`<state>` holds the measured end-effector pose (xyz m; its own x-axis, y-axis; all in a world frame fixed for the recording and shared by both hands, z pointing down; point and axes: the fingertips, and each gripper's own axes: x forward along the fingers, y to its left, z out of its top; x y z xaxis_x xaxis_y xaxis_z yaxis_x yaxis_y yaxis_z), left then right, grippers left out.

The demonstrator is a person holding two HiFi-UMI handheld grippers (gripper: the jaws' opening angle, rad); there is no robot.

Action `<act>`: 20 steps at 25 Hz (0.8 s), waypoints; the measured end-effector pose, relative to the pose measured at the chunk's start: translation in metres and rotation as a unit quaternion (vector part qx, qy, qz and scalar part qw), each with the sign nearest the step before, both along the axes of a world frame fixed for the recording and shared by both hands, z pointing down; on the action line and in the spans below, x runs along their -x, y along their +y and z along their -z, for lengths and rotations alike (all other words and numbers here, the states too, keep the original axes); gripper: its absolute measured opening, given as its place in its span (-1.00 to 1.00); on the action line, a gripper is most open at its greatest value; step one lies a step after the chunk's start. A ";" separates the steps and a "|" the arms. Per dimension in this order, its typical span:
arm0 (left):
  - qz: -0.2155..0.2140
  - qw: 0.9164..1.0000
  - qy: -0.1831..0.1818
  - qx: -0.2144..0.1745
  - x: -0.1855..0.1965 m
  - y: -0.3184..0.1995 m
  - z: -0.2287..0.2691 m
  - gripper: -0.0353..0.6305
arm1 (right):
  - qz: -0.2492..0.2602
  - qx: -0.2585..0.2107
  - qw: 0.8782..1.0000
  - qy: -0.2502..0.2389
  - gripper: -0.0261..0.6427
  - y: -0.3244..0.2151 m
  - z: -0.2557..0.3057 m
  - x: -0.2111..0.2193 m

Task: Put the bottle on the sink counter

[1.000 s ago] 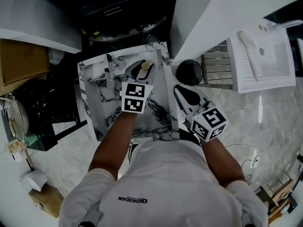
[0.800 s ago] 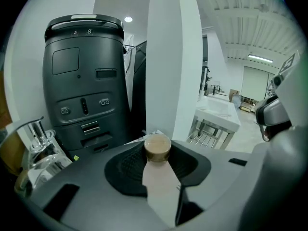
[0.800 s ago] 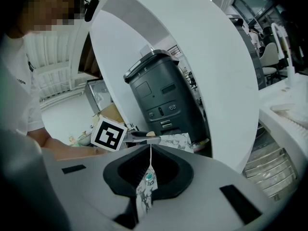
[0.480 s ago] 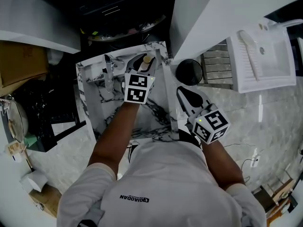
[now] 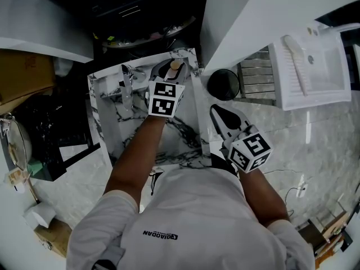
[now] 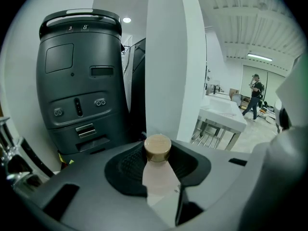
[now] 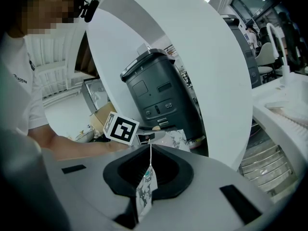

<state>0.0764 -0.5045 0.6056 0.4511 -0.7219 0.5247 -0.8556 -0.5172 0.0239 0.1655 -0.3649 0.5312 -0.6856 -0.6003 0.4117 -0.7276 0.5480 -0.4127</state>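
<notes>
The bottle [image 6: 158, 172] has a pale pink body and a round wood-coloured cap [image 5: 175, 65]. My left gripper [image 6: 157, 163] is shut on its body, with the cap standing upright above the jaws. In the head view my left gripper [image 5: 167, 72] holds it over the back right corner of the marble sink counter [image 5: 107, 86], right of the chrome tap [image 5: 128, 79]. Whether the bottle's base touches the counter is hidden. My right gripper [image 5: 216, 111] hangs by the counter's right edge, and in its own view this gripper [image 7: 147, 179] is shut on nothing.
A black round bin [image 5: 223, 85] stands right of the counter, beside a white pillar [image 6: 168, 57]. A dark grey machine [image 6: 79, 81] rises behind the counter. A wire rack [image 5: 257, 80] and a white basin unit [image 5: 312, 72] are further right. A cardboard box [image 5: 25, 72] sits at the left.
My left gripper has carried the bottle a little farther toward the counter's back right corner. The right gripper has hardly moved.
</notes>
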 end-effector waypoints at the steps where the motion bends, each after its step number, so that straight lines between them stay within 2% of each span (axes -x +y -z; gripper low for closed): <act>1: -0.001 1.000 0.000 -0.001 -0.002 -0.001 0.000 -0.47 | -0.001 0.000 1.000 0.001 -0.80 0.000 0.000 -0.001; 20: -0.003 1.000 -0.009 -0.009 -0.008 -0.005 -0.013 -0.47 | -0.009 -0.003 1.000 0.002 -0.80 -0.004 0.003 -0.006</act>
<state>0.0841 -0.5093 0.6181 0.4465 -0.7285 0.5195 -0.8527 -0.5225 0.0001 0.1713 -0.3688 0.5281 -0.6727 -0.6159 0.4101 -0.7393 0.5369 -0.4064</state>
